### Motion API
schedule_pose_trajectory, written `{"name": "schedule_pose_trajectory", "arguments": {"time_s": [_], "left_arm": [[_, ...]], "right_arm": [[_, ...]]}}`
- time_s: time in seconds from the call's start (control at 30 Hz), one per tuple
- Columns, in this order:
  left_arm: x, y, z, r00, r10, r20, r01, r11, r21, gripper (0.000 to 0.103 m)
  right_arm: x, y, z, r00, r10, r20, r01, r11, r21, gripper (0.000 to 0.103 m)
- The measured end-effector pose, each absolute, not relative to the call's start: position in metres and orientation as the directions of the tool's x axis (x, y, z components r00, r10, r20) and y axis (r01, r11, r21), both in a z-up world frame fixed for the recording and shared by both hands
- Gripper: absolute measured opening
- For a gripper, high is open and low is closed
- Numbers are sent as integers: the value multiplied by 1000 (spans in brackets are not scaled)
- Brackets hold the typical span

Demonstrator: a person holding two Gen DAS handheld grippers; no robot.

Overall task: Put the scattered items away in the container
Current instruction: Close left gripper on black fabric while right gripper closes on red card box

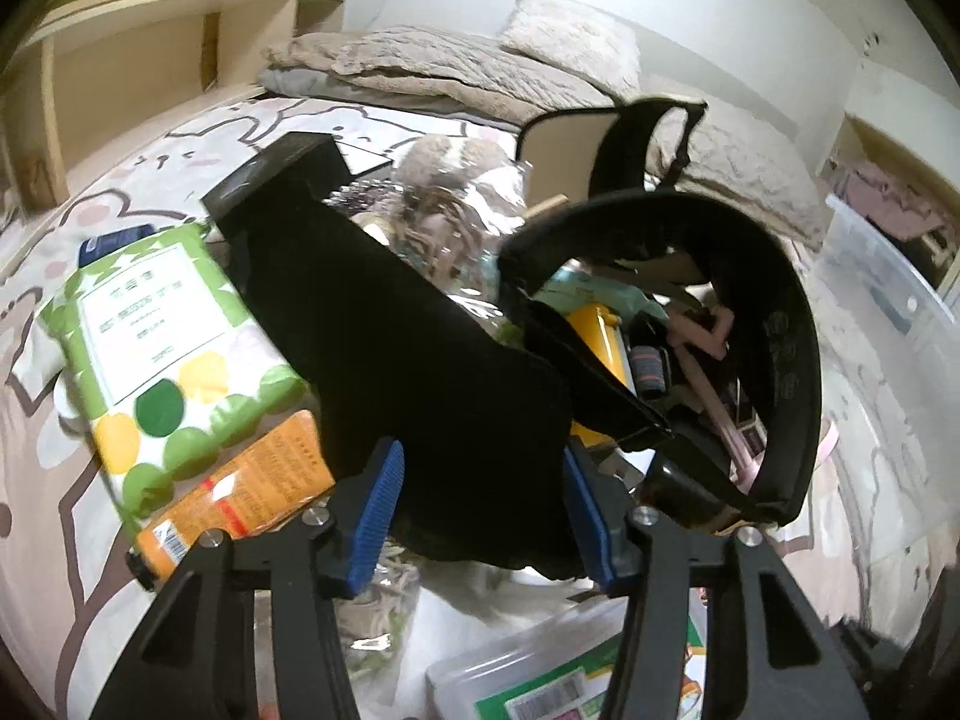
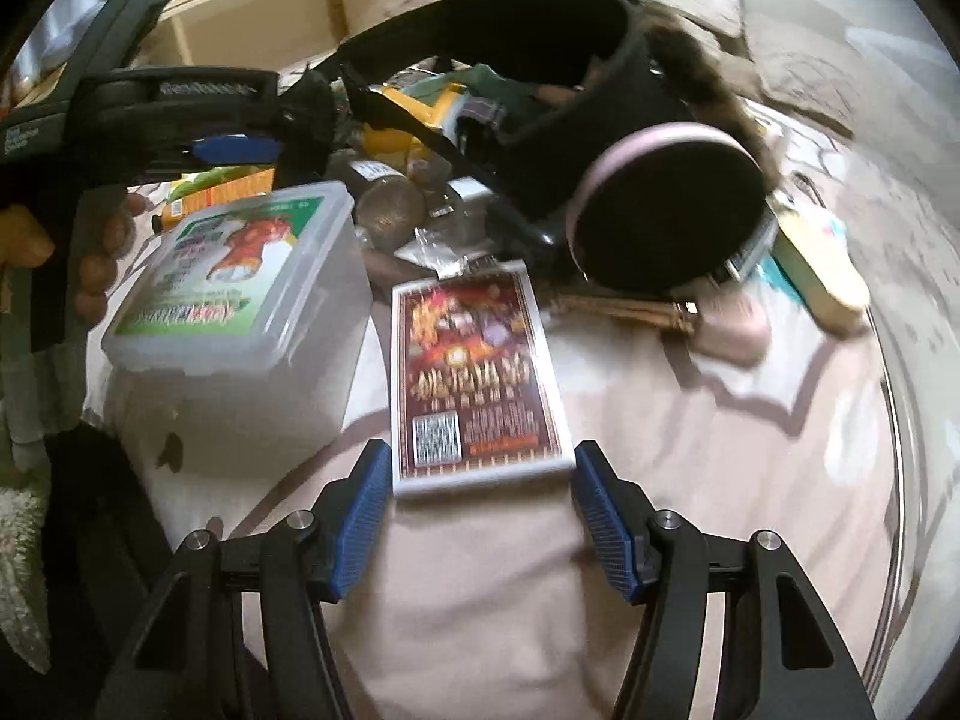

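An open black bag [image 1: 786, 360] lies on the bed with a yellow item [image 1: 594, 330] and pink pieces inside. My left gripper [image 1: 480, 516] is shut on the bag's black fabric flap [image 1: 420, 372], blue pads pressing from both sides. From the right wrist view the bag [image 2: 540, 30] sits at the top, with the left gripper [image 2: 264, 120] on its edge. My right gripper [image 2: 480, 510] is shut on a flat dark-red printed card box [image 2: 474, 372] with a white border, held by its near end above the sheet.
A green-dotted tissue pack [image 1: 162, 360] and an orange packet [image 1: 240, 498] lie left of the bag. A clear lidded plastic box [image 2: 240, 276], a pink-rimmed round black object [image 2: 666, 210] and a wooden brush [image 2: 822, 270] surround the card box. A wooden shelf [image 1: 150, 60] stands behind.
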State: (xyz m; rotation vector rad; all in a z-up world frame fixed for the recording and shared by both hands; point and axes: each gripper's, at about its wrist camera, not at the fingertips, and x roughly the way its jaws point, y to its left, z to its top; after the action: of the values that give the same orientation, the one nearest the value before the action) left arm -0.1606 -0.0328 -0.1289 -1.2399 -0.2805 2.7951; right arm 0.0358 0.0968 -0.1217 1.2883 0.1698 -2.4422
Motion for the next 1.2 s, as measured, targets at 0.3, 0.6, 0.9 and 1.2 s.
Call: {"name": "schedule_pose_trajectory", "arguments": {"time_s": [0.3, 0.6, 0.9, 1.2], "left_arm": [[-153, -48, -122, -691, 85, -718, 69, -981, -182, 56], [-141, -61, -112, -718, 21, -696, 118, -982, -151, 62], [-124, -107, -108, -733, -53, -678, 249, -949, -195, 87], [-115, -130, -103, -741, -191, -644, 383, -908, -172, 99]], "right_arm": [[49, 104, -146, -526, -257, -810, 392, -919, 37, 63], [38, 126, -155, -563, -291, -774, 336, -936, 107, 87], [-38, 146, -174, -573, -265, -775, 350, -935, 61, 87], [-54, 147, -189, -574, -242, -783, 271, -958, 97, 103]]}}
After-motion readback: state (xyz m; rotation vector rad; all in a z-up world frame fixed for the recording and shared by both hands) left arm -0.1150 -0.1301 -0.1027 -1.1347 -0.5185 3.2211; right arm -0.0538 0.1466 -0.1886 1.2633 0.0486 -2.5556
